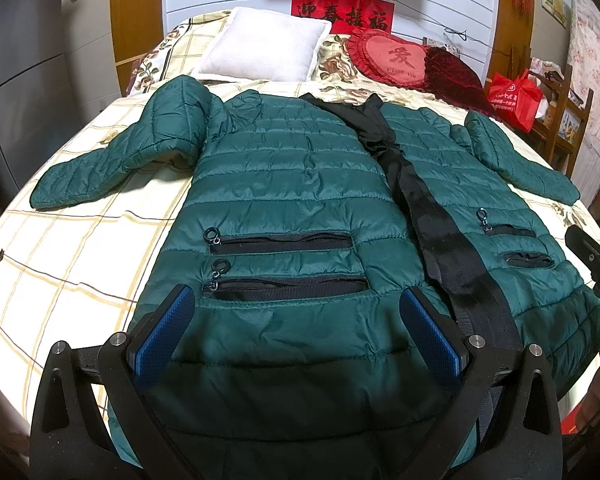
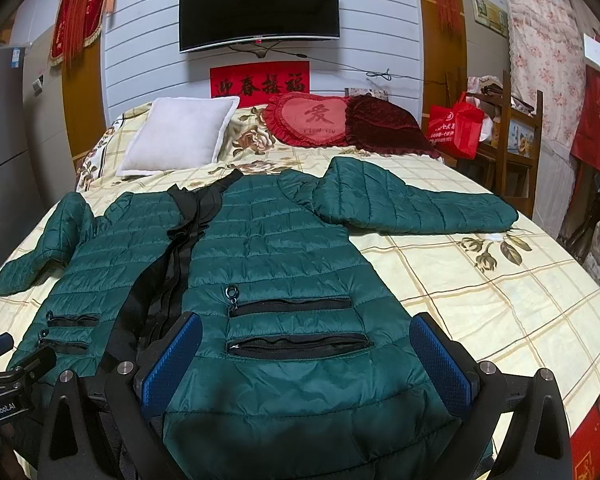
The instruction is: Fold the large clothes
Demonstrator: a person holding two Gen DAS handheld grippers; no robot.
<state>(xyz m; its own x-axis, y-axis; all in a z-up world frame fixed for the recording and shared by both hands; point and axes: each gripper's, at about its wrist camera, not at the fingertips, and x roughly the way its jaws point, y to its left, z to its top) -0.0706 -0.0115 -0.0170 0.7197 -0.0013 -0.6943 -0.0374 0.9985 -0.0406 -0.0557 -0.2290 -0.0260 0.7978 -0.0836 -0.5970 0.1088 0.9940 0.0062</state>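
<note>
A dark green quilted puffer jacket (image 1: 292, 184) lies face up and spread on the bed, hem toward me, with a black zipper band down its front and both sleeves out to the sides. It also shows in the right wrist view (image 2: 276, 240). My left gripper (image 1: 296, 308) is open above the left hem, its blue pads either side of the lower left pocket. My right gripper (image 2: 306, 332) is open above the right hem, either side of the lower right pocket. Neither holds fabric. The right gripper's body (image 1: 596, 264) shows at the left wrist view's right edge.
The bed (image 2: 500, 300) has a cream checked floral sheet. A white pillow (image 2: 180, 136) and a red heart cushion (image 2: 312, 120) lie at the head. A wooden shelf with a red bag (image 2: 456, 126) stands right of the bed. A TV (image 2: 260, 8) hangs on the wall.
</note>
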